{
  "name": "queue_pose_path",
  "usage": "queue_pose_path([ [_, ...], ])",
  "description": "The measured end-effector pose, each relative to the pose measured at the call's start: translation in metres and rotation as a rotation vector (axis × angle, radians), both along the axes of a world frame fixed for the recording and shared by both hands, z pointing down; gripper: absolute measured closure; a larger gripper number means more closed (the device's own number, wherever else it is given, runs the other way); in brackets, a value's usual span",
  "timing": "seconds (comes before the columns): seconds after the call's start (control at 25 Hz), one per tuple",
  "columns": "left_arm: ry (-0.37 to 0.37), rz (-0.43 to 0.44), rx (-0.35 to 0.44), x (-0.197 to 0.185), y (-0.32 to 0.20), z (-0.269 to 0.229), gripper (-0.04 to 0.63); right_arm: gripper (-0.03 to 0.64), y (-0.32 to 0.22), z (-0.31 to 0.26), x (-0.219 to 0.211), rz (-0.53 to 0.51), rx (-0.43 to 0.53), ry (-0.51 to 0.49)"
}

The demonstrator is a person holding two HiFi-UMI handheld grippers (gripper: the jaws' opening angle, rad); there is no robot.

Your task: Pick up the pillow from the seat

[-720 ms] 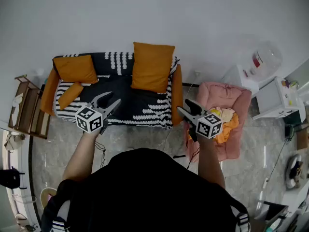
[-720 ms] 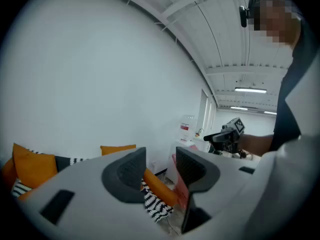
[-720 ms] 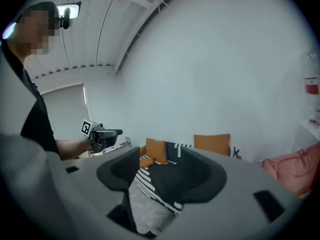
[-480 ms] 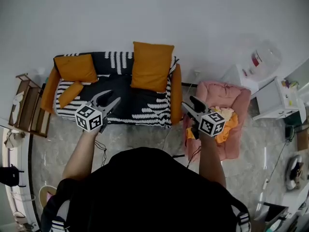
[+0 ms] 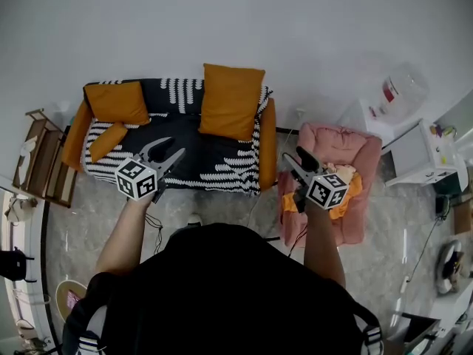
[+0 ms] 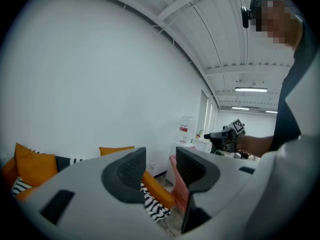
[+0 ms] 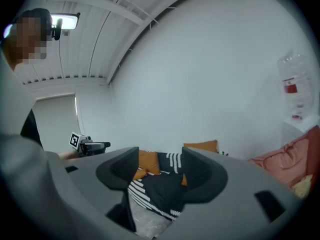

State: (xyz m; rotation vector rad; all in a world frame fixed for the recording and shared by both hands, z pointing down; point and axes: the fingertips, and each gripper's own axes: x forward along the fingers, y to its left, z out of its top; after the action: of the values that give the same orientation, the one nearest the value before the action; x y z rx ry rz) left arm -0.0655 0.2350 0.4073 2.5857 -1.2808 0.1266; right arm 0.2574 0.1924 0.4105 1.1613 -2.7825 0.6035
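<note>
Small orange pillow (image 5: 107, 143): lies flat at left end of sofa (image 5: 214, 165) seat, below big pillow (image 5: 117, 102) propped on backrest. Your left tongs (image 5: 174, 147) are nearest: narrow gap, empty. Right tongs (image 5: 294, 161): apart, empty. Recommend you widen left tongs, approach low, bite pillow's edge.

Pink chair (image 5: 347, 143) w/ orange cloth (image 5: 355, 191); wood rack (image 5: 38, 161) left.

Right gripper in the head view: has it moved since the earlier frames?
Yes. The right gripper has shifted rightward, away from the sofa's orange arm and farther over the pink armchair.
</note>
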Motion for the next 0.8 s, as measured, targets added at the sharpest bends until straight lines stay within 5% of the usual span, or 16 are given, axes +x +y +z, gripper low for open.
queue_pose_path([
  [0.8,0.024,-0.002,-0.023,-0.022,-0.017,0.016,0.402,0.356,-0.021,0.012,-0.016,0.07,-0.04,-0.013],
])
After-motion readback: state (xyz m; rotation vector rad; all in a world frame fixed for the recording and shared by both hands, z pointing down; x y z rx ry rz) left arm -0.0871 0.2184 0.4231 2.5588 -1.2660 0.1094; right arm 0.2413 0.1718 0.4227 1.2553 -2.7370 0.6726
